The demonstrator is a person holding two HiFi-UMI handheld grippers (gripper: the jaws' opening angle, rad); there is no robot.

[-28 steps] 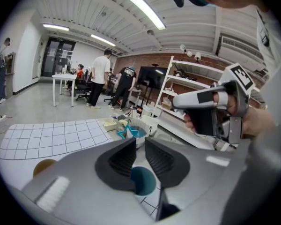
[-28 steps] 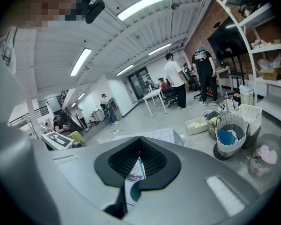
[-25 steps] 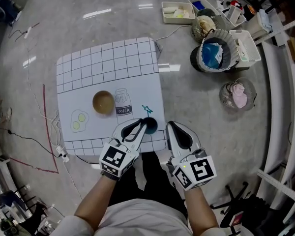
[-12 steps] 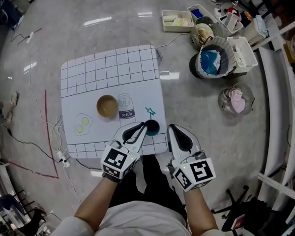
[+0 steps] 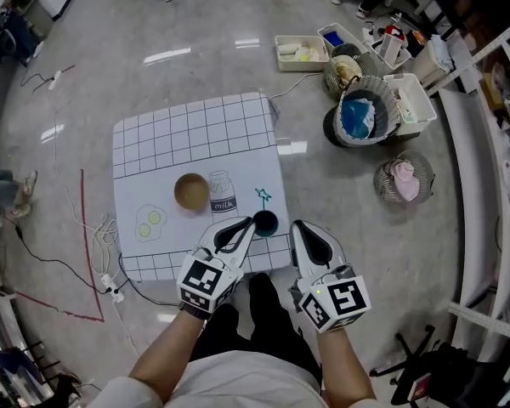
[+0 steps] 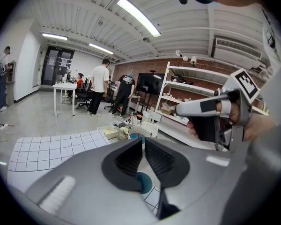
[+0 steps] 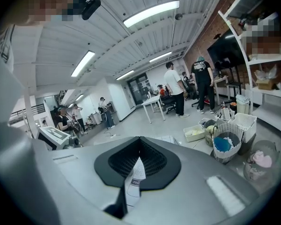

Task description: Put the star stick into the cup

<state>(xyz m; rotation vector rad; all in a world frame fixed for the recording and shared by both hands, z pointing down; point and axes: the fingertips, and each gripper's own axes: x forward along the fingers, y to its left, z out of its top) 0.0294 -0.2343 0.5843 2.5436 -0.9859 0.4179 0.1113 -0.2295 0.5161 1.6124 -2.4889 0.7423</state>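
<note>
teal cup (image 5: 264, 222) sits just beside left gripper (image 5: 251, 223); fingers closed together on both it and right gripper (image 5: 294, 225).

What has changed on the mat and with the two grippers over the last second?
Nothing was moved, gripped or let go. The left gripper and right gripper stay shut and empty at the mat's near edge; the star stick still lies beside the cup. Only the camera's view drifted.
</note>
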